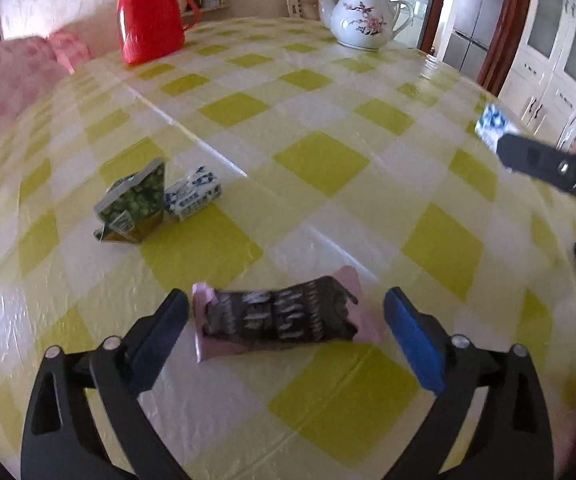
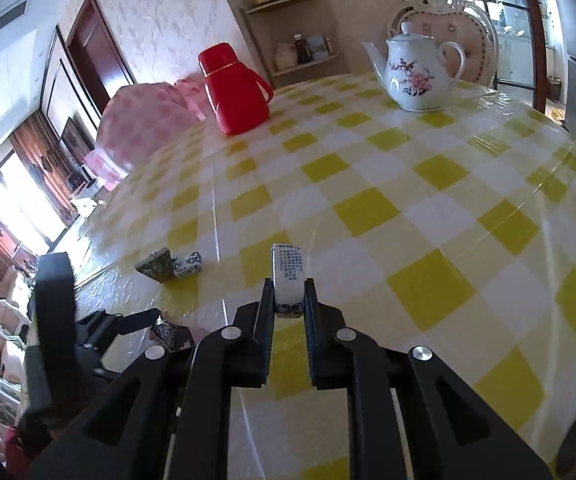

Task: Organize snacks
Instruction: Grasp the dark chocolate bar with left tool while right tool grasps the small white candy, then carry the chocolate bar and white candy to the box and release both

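The left claw (image 1: 286, 320) is spread wide just above the worktop (image 1: 319, 160), and a pink and black snack bar (image 1: 284, 320) lies flat between its blue pads (image 1: 415, 340), touching neither. The right claw (image 2: 289, 300) is clamped on a small blue and white snack packet (image 2: 288, 276), which sticks out ahead of the fingertips and looks to be lifted off the cloth. Farther back on the left, a green snack bag (image 1: 134, 204) and another blue and white packet (image 1: 194, 194) sit touching each other. A red jug (image 1: 150, 12) and a teapot (image 1: 363, 12) stand at the far edge
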`<state>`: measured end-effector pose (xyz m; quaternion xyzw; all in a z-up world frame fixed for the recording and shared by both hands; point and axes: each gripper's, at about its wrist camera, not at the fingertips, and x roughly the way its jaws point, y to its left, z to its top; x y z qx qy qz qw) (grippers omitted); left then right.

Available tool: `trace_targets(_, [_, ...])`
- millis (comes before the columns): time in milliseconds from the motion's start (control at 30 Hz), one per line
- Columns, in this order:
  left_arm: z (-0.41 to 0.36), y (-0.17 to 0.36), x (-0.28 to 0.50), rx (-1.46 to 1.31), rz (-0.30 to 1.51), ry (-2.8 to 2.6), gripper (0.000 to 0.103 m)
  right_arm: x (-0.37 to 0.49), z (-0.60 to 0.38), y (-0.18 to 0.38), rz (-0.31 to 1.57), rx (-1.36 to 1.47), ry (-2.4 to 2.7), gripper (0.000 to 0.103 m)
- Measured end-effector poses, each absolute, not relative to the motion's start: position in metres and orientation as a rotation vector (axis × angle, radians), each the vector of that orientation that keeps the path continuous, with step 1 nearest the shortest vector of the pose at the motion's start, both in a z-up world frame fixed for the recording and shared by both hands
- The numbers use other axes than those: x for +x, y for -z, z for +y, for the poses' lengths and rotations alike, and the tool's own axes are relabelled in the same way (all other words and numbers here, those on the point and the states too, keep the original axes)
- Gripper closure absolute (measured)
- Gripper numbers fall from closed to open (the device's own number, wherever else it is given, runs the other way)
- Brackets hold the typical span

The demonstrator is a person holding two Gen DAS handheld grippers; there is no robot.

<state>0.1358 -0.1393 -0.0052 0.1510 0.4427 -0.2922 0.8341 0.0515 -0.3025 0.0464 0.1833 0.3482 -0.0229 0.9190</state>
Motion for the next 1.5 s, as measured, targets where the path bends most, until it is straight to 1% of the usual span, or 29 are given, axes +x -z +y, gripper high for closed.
trace_targets(67, [-0.145, 0.006, 0.135, 0.353, 0.923, 0.6, 0.002, 0.052, -0.301, -0.046, 0.722, 0.373, 0.042, 0.089])
trace_targets(167, [-0.142, 0.007, 0.141, 0.327, 0.93, 0.57, 0.002, 0.053, -0.299, -0.044, 0.732, 0.37, 0.036, 0.089])
trace_targets(200, [-0.141, 0.005, 0.141, 0.321, 0.923, 0.566, 0.013, 0.053, -0.299, -0.044, 0.732, 0.369, 0.036, 0.089])
trace_targets(233, [-0.139, 0.002, 0.137, 0.321, 0.898, 0.577, 0.037, 0.054, -0.299, -0.043, 0.734, 0.367, 0.035, 0.089])
trace_targets(333, [-0.139, -0.001, 0.128, 0.353, 0.889, 0.575, 0.039, 0.056, -0.296, -0.04, 0.745, 0.347, 0.038, 0.089])
trace_targets(467, [-0.134, -0.005, 0.114, 0.356, 0.851, 0.541, 0.039, 0.061, -0.289, -0.031, 0.77, 0.326, 0.035, 0.089])
trace_targets(700, [-0.104, -0.027, 0.096, 0.259, 0.77, 0.426, 0.039, 0.063, -0.276, -0.024, 0.786, 0.295, 0.021, 0.089])
trace_targets(900, [-0.078, -0.033, 0.086, 0.192, 0.752, 0.349, 0.039, 0.06, -0.257, -0.019, 0.782, 0.306, -0.028, 0.089])
trace_targets(1133, [-0.057, -0.037, 0.058, 0.125, 0.727, 0.314, 0.038, 0.04, -0.218, -0.016, 0.775, 0.276, -0.101, 0.089])
trace_targets(1500, [-0.042, -0.045, 0.022, 0.063, 0.68, 0.293, 0.038, 0.005, -0.208, -0.017, 0.753, 0.349, -0.133, 0.089])
